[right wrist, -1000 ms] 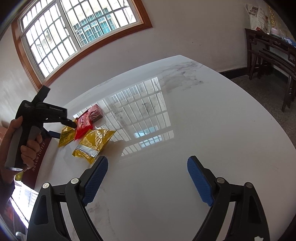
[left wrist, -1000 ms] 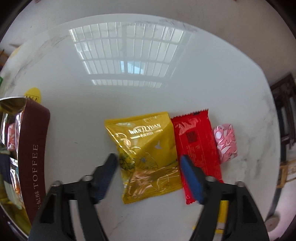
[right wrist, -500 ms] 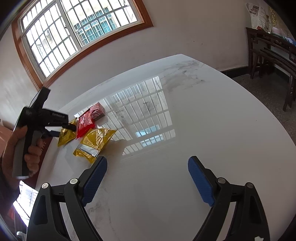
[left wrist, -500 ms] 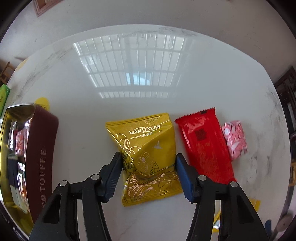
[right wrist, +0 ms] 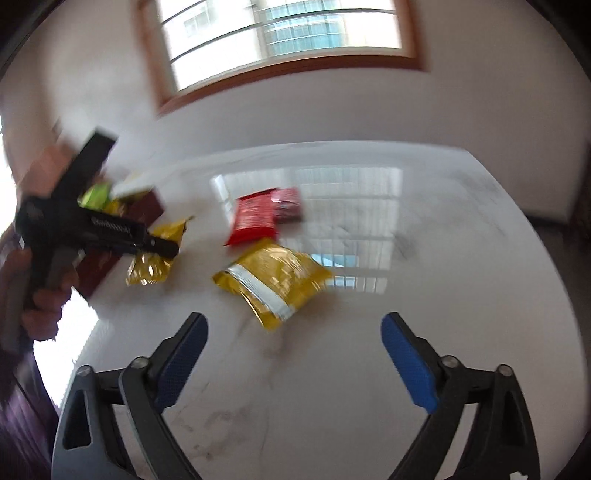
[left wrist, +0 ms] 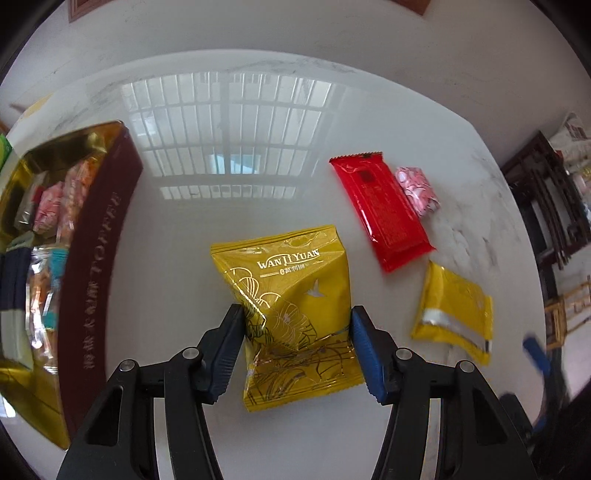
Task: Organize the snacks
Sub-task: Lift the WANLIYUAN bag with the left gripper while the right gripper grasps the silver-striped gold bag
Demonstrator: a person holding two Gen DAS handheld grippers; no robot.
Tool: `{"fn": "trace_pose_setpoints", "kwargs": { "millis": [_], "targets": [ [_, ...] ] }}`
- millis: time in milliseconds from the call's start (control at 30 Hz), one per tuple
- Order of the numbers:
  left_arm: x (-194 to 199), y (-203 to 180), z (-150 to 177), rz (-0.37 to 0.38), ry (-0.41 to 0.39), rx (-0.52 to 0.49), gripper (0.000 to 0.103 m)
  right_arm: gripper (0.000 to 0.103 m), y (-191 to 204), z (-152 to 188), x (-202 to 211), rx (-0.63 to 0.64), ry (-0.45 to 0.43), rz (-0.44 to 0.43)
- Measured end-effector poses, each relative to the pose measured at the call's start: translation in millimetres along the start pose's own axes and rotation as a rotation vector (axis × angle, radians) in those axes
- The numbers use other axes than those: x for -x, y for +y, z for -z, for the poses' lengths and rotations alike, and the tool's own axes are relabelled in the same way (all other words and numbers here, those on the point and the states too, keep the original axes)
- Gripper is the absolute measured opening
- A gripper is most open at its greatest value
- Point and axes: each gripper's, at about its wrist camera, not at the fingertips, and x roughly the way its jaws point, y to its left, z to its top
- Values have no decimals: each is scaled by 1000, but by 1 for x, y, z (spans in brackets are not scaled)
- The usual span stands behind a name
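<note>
My left gripper (left wrist: 295, 332) is shut on a yellow WANLIYUAN snack packet (left wrist: 295, 291) and holds it off the white marble table (left wrist: 221, 184); the packet also shows in the right wrist view (right wrist: 155, 254). A red snack packet (left wrist: 380, 214) (right wrist: 255, 218), a small pink packet (left wrist: 417, 192) and a second yellow packet (left wrist: 454, 306) (right wrist: 273, 280) lie on the table to the right. A maroon TOFFEE box (left wrist: 96, 258) with gold lining and several snacks inside stands at the left. My right gripper (right wrist: 293, 350) is open and empty, just short of the second yellow packet.
A dark wooden chair (left wrist: 546, 206) stands past the table's right edge. A window (right wrist: 280, 33) and white wall lie behind the table. A green packet (right wrist: 96, 194) sits by the box.
My left gripper closed on the yellow WANLIYUAN packet and lifted it, moving toward the box. My right gripper swung left toward the second yellow packet and stayed open.
</note>
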Motion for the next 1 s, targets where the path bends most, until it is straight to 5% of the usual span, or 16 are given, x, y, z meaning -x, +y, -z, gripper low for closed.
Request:
{"fn": "trace_pose_setpoints", "kwargs": {
  "millis": [333, 533, 667, 767, 1000],
  "targets": [
    [23, 12, 10, 60, 20, 1, 58, 97, 20, -54, -80, 374, 286, -109],
    [32, 7, 16, 82, 16, -33, 58, 98, 24, -56, -120, 399, 423, -148],
    [38, 8, 18, 96, 13, -40, 58, 89, 23, -58, -124, 364, 403, -135],
    [41, 8, 19, 99, 4, -41, 58, 55, 23, -62, -117, 280, 358, -91],
    [65, 12, 24, 105, -41, -50, 58, 54, 21, -27, -80, 88, 238, -7]
  ]
}}
